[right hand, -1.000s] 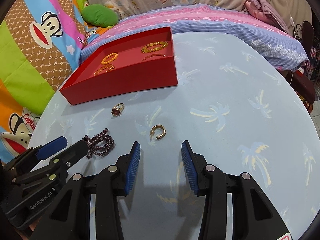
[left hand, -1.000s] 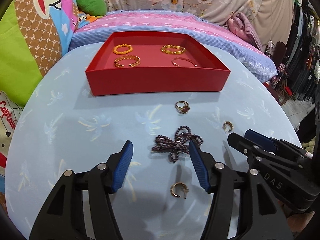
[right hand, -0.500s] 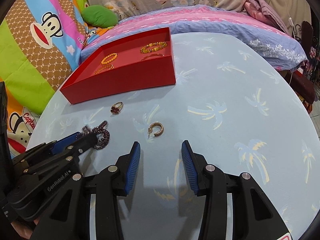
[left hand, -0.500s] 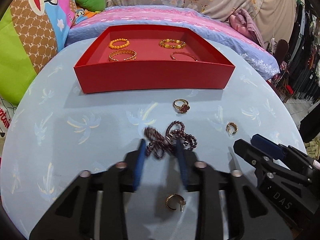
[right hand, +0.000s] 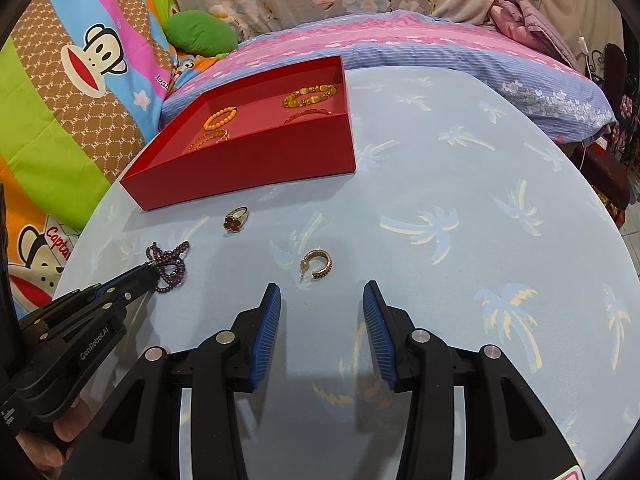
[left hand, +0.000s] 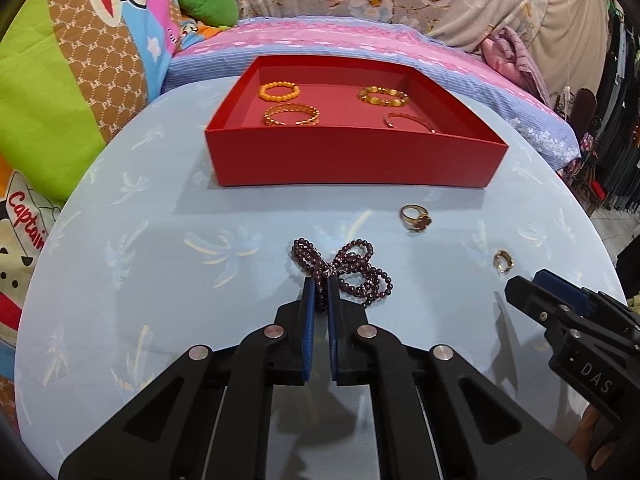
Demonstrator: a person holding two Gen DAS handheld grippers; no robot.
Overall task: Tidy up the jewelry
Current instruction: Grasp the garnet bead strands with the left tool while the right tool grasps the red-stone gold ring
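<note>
My left gripper (left hand: pixel 320 294) has its blue pads pinched nearly together on the near strands of the dark purple bead bracelet (left hand: pixel 344 270), which lies bunched in a bow shape on the pale blue tablecloth (left hand: pixel 160 280) — most of its loops spread beyond and to the right of my fingertips, so the weight will hang off that side once I lift. The red tray (left hand: pixel 352 160) sits straight ahead of those fingers, past the beads, with four bracelets already lying in it; I judge the coming move to be a lift and a carry forward over the near wall. My right gripper (right hand: pixel 322 308) waits with its jaws half open and nothing between them — the gold hoop earring (right hand: pixel 317 265) lies just ahead of its tips, the red-stoned ring (right hand: pixel 236 219) farther on toward the tray.
</note>
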